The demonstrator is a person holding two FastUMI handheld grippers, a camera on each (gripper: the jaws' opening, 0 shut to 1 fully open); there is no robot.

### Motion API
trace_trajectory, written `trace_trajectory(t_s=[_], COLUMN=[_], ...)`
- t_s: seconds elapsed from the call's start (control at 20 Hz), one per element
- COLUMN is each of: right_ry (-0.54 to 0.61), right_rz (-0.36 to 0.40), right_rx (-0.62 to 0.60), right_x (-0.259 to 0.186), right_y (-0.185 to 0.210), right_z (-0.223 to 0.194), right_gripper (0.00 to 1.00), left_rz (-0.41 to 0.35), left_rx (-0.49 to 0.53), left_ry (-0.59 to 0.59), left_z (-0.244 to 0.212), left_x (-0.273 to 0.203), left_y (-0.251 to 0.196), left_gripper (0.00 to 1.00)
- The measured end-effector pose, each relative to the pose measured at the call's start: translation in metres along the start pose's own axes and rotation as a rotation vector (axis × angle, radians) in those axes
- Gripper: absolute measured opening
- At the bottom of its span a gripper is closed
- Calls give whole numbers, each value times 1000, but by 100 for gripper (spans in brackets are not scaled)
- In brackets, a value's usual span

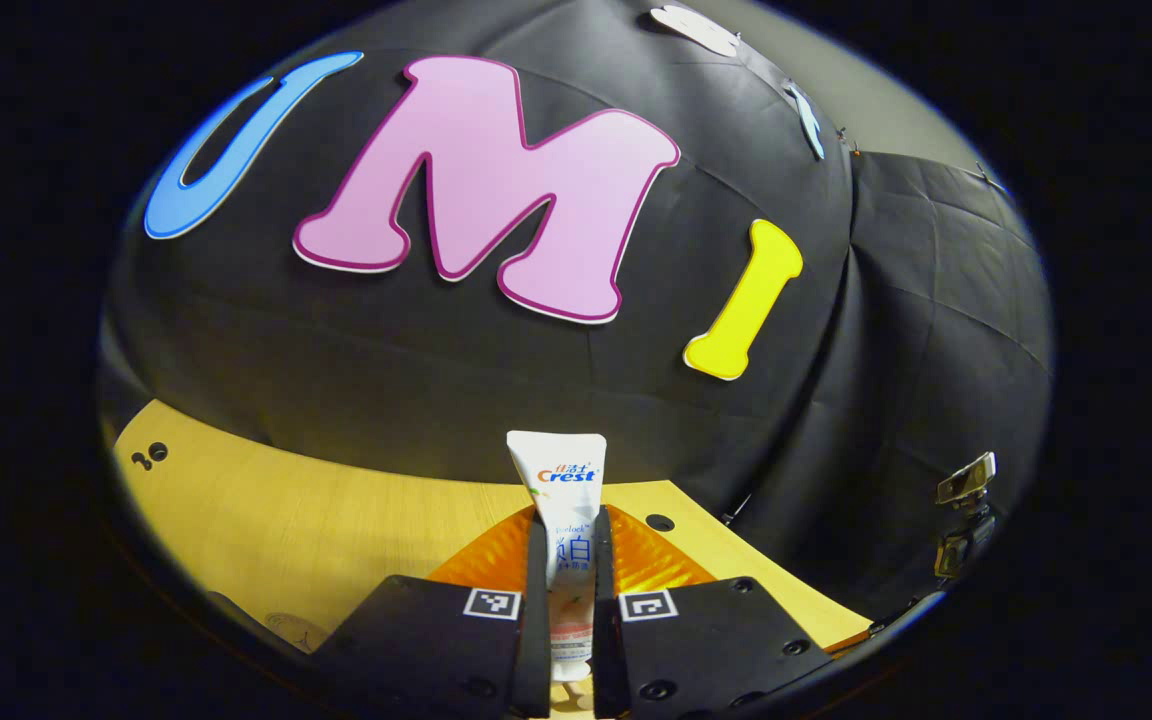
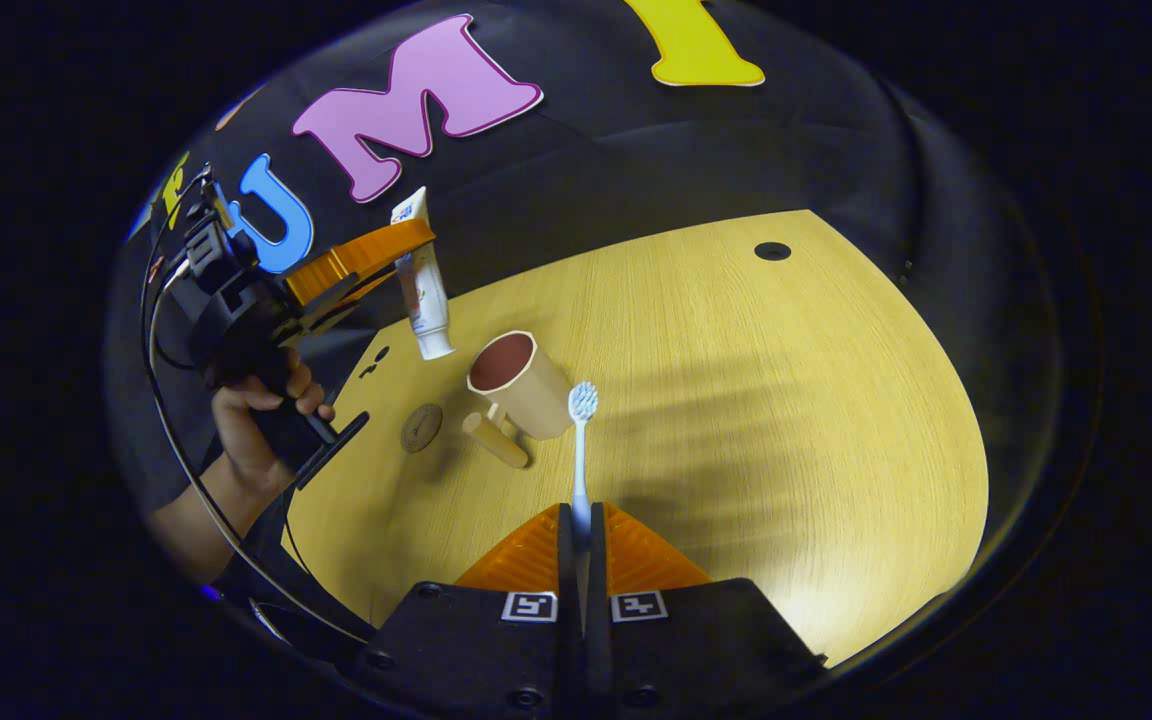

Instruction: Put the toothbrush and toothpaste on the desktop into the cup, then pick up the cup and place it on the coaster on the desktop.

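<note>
1. Left gripper (image 1: 569,560): fingers clamped on the toothpaste (image 1: 561,500), one to each side of the tube's lower body. Crimped end up, cap end down and out past the fingers.
2. Right gripper (image 2: 581,530): fingers closed on the handle of the toothbrush (image 2: 581,450). Bristle head points forward toward the cup.
3. Landmark: the cup (image 2: 519,382), standing upright on the wooden desktop (image 2: 786,400), mouth open and nothing visible inside. Handle on its near-left side.
4. In the right gripper view the left gripper (image 2: 406,262) holds the tube tilted above and just left of the cup mouth, cap end lowest and near the rim but not inside. A person's hand (image 2: 256,415) grips that tool farther left.
5. Toothbrush head sits just right of the cup, by its outer wall in this view; height over the desktop cannot be told.
6. Coaster (image 2: 422,427): small round disc flat on the desktop, left of the cup, near its handle, bare.
7. Step in hand, by my reading: both items lifted, loading the cup about to begin; nothing in yet.
8. Next move calls for bringing the tube cap over the mouth, lowering, then releasing; brush likewise. Risk: a tilted tube nudging the rim and tipping the cup.
</note>
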State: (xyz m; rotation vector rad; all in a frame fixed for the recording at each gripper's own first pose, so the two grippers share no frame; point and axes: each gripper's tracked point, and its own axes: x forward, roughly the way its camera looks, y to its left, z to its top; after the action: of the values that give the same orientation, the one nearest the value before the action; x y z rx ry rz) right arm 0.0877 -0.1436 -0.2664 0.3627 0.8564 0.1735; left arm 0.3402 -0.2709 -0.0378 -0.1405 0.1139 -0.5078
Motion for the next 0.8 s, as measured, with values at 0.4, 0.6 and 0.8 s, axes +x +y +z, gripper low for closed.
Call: trace_trajectory(t_s=[0.4,0.6,0.8], right_ry=[17,35,31], right_rz=[-3,-4,-1], right_rx=[26,38,32], right_x=[12,15,17], right_y=[-10,-10,-6], right_z=[-11,-20,-21], right_gripper=[5,5,5], left_rz=[-80,-92,-91], left_rx=[-8,94,117], left_ry=[71,115,125], left_z=[-52,-73,-78], left_x=[33,34,31], left_y=[6,6,7], left_gripper=[22,24,29])
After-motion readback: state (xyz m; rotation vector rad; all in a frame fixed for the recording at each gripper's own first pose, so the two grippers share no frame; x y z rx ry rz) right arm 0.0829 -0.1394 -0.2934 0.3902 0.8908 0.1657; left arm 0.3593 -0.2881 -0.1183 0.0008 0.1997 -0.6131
